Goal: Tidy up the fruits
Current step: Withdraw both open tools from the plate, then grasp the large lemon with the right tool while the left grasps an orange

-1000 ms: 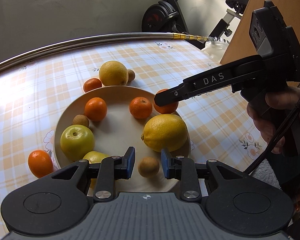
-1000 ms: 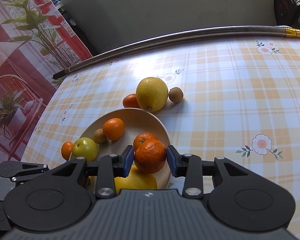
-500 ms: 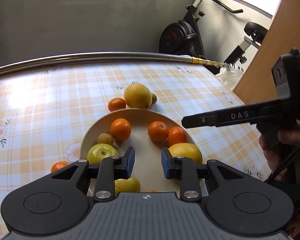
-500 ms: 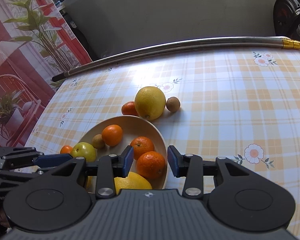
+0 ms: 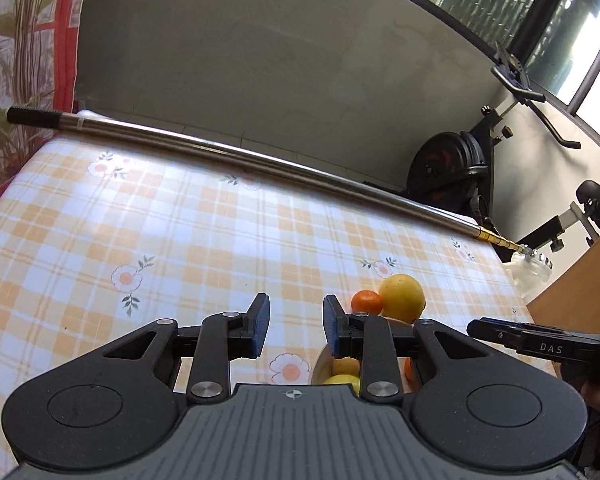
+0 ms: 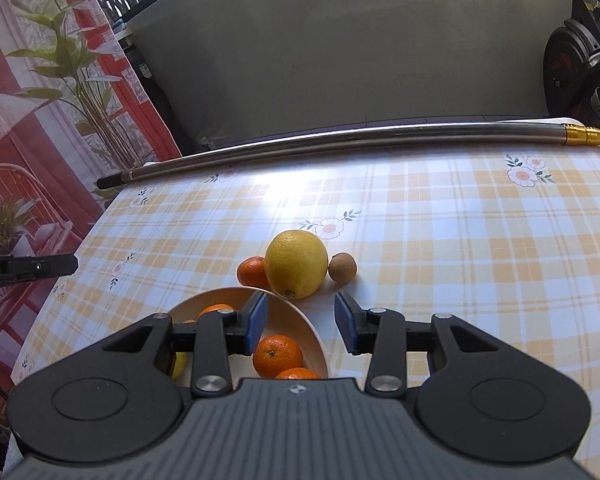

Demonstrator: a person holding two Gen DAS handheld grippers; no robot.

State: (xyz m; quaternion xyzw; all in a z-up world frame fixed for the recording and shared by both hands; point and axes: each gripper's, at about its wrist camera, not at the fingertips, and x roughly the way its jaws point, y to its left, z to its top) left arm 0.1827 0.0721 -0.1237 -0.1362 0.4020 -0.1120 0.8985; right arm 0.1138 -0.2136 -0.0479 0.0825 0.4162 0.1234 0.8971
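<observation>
Lemon on cloth just beyond empty, parted right tool.

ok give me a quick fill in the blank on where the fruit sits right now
1. Behind the plate, the big lemon lies on the ______.
2. The small brown kiwi sits on the lemon's ______ side in the right wrist view.
3. The tangerine nearest the right claw lies on the ______.
4. Between its pads, the right claw holds ______.

Missing words: tablecloth; right; plate; nothing
</observation>
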